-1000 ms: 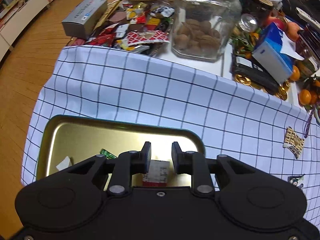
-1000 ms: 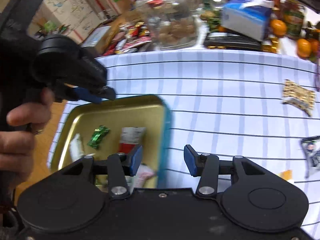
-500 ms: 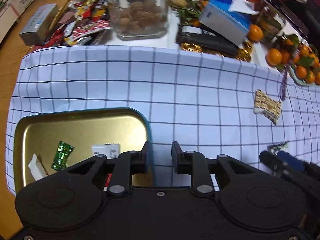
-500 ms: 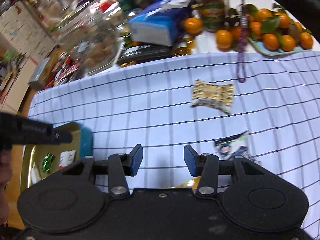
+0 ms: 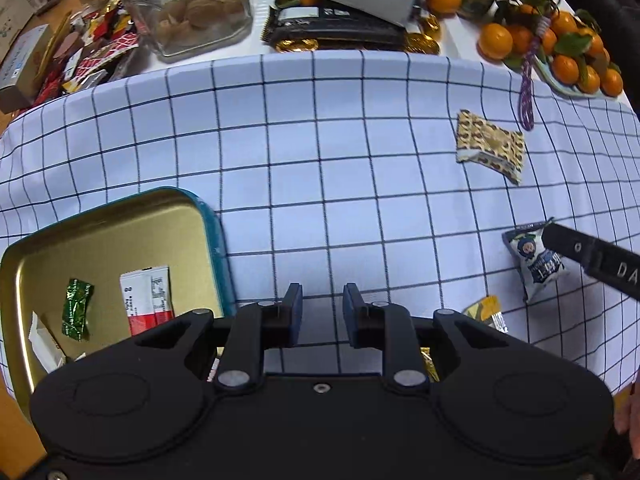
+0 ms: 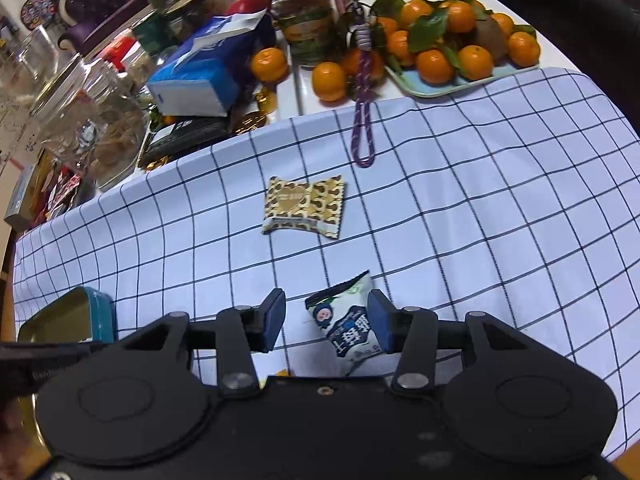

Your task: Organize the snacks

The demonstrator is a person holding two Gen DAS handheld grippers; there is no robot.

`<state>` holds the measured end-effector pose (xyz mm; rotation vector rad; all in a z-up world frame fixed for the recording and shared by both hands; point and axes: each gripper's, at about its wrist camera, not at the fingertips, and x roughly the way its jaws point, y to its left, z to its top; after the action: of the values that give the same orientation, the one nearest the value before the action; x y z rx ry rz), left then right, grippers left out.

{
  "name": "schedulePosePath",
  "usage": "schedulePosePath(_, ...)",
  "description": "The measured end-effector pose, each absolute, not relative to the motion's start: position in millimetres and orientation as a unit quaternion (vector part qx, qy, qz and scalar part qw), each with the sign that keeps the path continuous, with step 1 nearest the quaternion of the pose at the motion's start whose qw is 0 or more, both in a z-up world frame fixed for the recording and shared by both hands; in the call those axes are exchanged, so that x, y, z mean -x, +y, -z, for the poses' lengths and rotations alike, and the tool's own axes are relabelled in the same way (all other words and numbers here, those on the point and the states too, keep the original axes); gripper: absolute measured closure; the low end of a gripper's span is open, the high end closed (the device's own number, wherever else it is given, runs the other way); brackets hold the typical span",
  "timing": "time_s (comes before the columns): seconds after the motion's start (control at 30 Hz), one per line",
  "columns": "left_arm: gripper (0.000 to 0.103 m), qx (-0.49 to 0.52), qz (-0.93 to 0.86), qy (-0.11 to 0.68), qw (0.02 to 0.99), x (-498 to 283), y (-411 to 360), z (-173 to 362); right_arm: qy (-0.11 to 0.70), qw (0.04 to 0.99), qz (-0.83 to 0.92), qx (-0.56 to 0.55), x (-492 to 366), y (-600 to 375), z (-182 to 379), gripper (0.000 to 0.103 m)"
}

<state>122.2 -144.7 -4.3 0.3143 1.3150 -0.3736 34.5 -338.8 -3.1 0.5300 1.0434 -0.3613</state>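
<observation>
Step in hand: pick-up of the white-and-blue snack sachet (image 6: 350, 326) by the right hand-held gripper (image 6: 326, 322). Jaws are apart, sachet lying between them on the checked blue-and-white cloth (image 6: 480, 208), touching the right pad, not yet clamped. Next move, as judged: centre, close, carry left to the gold tin tray with teal rim (image 5: 120, 236), already holding a red-and-white packet (image 5: 146, 298) and a green foil sweet (image 5: 77, 309). Left hand-held gripper (image 5: 319, 314) hangs empty just right of the tray, jaws narrowly apart; it lies in the transfer path. Leopard-print wrapped snack (image 6: 304, 206) and yellow wrapper (image 5: 482, 310) remain on the cloth. Purple cord (image 6: 364, 132) and the desk's far clutter are clear of the path.
</observation>
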Motion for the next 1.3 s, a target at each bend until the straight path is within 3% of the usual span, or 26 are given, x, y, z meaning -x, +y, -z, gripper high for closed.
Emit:
schedulePosePath(0.7, 0.071, -0.173, 0.181, 0.618, 0.745, -115, -173, 24, 0.502, 0.755, 0.223, -0.358, -11, -384, 6, 0.054)
schedulePosePath(1.3, 0.071, -0.157, 0.249, 0.648, 0.702, -86, -170, 31, 0.501, 0.758, 0.216, -0.358, -14, -382, 4, 0.054)
